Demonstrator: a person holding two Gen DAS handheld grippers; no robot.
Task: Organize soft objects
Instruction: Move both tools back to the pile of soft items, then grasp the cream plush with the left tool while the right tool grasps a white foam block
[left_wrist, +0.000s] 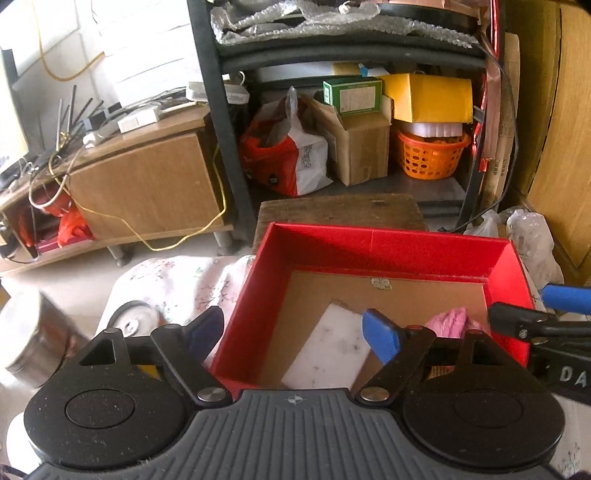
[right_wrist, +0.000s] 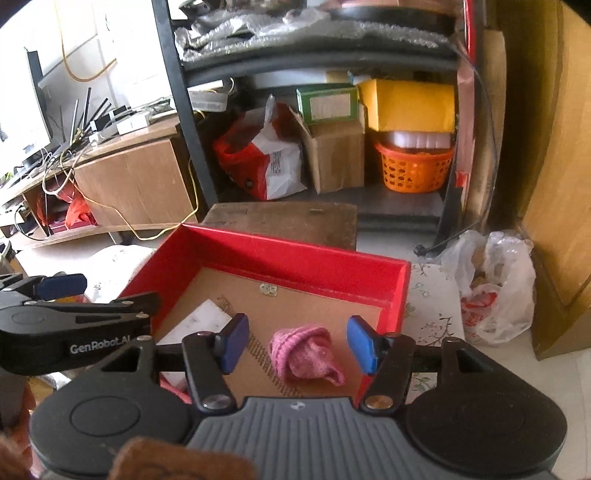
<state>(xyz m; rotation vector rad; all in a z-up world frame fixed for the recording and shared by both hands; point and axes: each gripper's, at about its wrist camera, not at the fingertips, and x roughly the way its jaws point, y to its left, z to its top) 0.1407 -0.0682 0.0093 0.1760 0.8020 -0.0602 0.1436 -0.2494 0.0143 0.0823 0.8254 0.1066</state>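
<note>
A red box with a brown cardboard floor sits on a floral cloth; it also shows in the right wrist view. Inside lie a white sponge and a pink knitted cloth, which also shows in the left wrist view. My left gripper is open and empty, straddling the box's left wall above the sponge. My right gripper is open and empty, its blue pads on either side of the pink cloth, just above it. A brown fuzzy object shows at the bottom edge of the right wrist view.
A metal tin and a can stand left of the box. A dark wooden stool is behind it. A black shelf holds an orange basket, cartons and bags. Plastic bags lie right.
</note>
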